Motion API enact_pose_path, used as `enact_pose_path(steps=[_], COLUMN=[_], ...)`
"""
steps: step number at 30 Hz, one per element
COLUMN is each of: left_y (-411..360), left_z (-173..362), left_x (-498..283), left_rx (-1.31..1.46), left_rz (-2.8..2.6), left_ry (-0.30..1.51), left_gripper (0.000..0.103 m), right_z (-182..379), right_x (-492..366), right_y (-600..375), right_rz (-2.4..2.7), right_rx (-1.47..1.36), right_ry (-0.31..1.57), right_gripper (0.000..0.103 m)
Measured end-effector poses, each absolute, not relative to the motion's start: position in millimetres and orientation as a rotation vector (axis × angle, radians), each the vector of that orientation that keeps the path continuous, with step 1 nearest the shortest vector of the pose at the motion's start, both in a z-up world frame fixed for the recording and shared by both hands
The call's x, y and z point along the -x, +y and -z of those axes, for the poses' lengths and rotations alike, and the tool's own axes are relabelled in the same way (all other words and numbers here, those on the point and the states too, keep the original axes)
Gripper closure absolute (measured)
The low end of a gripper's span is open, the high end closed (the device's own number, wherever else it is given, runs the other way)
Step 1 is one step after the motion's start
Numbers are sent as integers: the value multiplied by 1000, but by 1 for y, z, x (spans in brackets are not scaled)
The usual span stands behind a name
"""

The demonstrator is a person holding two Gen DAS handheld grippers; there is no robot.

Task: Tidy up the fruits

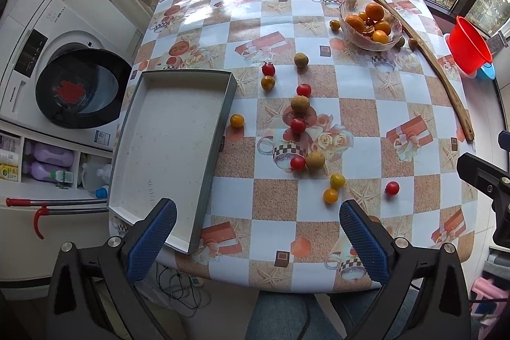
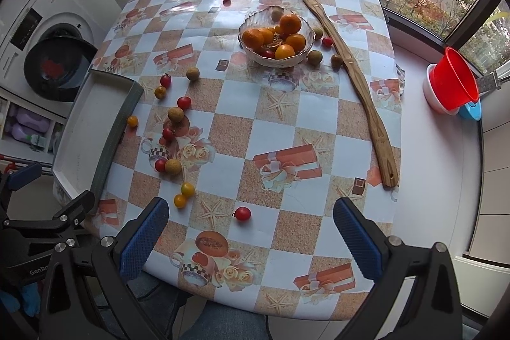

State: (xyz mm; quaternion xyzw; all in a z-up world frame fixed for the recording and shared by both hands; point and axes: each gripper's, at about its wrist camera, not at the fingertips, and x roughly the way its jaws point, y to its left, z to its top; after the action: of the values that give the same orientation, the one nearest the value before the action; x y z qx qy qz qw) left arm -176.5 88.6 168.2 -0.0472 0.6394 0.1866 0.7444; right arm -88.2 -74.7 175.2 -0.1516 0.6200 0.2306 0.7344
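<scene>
Grippers come first in both views: the left gripper point(image 1: 258, 239) and the right gripper point(image 2: 250, 239) each hang above the near table edge with fingers spread wide and nothing between them. No fruit has been gathered by either, so the sorting looks to be at its very start.

Just ahead of the right gripper lies a lone red tomato point(image 2: 242, 213), with two yellow tomatoes point(image 2: 184, 195) a little to its left. Beyond them a loose trail of red tomatoes, yellow ones and brown round fruits, possibly longans, runs up the middle of the checked table point(image 2: 318, 129), beside the long empty tray point(image 1: 165, 133) at the left. Farther off stands a glass bowl point(image 2: 247, 48) of oranges, a few stray fruits around it, with a wooden stick point(image 2: 360, 88) alongside.

The likely next move is for the right gripper to drop over the nearest tomato and close gently, since it would roll or bruise easily.
</scene>
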Motion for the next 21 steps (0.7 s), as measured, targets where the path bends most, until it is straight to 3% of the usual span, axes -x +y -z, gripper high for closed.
enact_pose_path(steps=[9, 21], left_y=[99, 113], left_z=[-149, -71], left_x=[188, 182], left_rx=[121, 75], left_rz=[-411, -294], left_ry=[1414, 1461], left_gripper=[0, 0], right_z=[-162, -95], right_x=[93, 113], right_y=[-82, -97], right_rz=[-489, -371], right_rx=[282, 219], right_ry=[1400, 1516], right_gripper=[0, 0])
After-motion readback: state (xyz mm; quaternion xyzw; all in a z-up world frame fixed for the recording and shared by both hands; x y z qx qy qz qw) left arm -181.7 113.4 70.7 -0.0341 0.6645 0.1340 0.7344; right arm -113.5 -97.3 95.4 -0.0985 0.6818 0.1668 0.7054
